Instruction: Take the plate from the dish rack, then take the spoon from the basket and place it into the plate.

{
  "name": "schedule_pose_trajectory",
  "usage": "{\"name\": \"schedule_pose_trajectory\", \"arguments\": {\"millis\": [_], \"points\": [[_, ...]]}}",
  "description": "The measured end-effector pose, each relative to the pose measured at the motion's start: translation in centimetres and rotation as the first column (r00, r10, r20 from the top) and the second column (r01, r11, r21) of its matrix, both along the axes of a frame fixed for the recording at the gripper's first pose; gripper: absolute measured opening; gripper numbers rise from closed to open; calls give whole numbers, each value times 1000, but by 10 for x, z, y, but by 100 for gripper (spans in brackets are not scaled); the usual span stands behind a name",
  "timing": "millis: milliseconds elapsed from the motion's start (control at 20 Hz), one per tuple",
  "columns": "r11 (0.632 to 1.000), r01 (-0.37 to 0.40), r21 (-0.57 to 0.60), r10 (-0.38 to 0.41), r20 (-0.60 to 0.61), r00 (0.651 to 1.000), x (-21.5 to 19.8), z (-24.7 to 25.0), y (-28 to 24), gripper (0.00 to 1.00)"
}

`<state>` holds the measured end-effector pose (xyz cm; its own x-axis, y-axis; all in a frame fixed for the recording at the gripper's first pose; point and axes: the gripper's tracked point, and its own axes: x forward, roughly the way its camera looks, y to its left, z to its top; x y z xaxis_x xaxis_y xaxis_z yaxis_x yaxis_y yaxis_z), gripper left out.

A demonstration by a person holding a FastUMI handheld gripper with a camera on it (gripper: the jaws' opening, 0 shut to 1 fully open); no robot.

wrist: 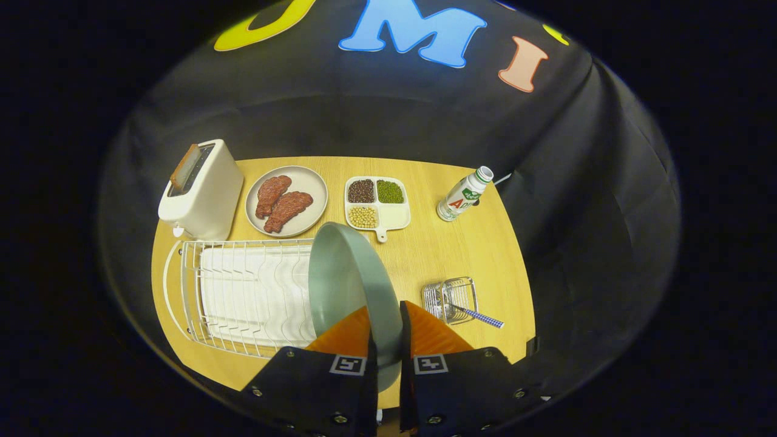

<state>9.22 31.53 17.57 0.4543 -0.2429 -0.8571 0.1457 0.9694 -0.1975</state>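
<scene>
The gripper (385,340) is closed on the rim of the plate (349,282), one finger on each face, so the grey-green plate stands on edge between them, held over the right end of the dish rack (243,297). The plate runs away from the fingers toward the far side of the counter (461,255), its hollow face turned to the left over the white rack and its back turned to the right.

To the right of the fingers, a small wire basket (452,298) sits on the counter with the spoon (479,316) in it. The spoon lies slanted, its checked handle sticking out over the basket's near right edge and pointing down to the right.

Beyond the rack stand a toaster (203,191) with a slice in its slot, a round dish of meat (286,200), a divided tray of beans (376,203) and a bottle (464,194).
</scene>
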Motion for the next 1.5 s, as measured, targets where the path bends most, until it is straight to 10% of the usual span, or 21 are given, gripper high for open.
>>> {"name": "schedule_pose_trajectory", "arguments": {"millis": [600, 1500], "points": [[957, 23, 290, -27, 8, 1000, -70, 15, -61, 14], [773, 22, 634, -14, -18, 1000, -170, -74, -122, 14]]}}
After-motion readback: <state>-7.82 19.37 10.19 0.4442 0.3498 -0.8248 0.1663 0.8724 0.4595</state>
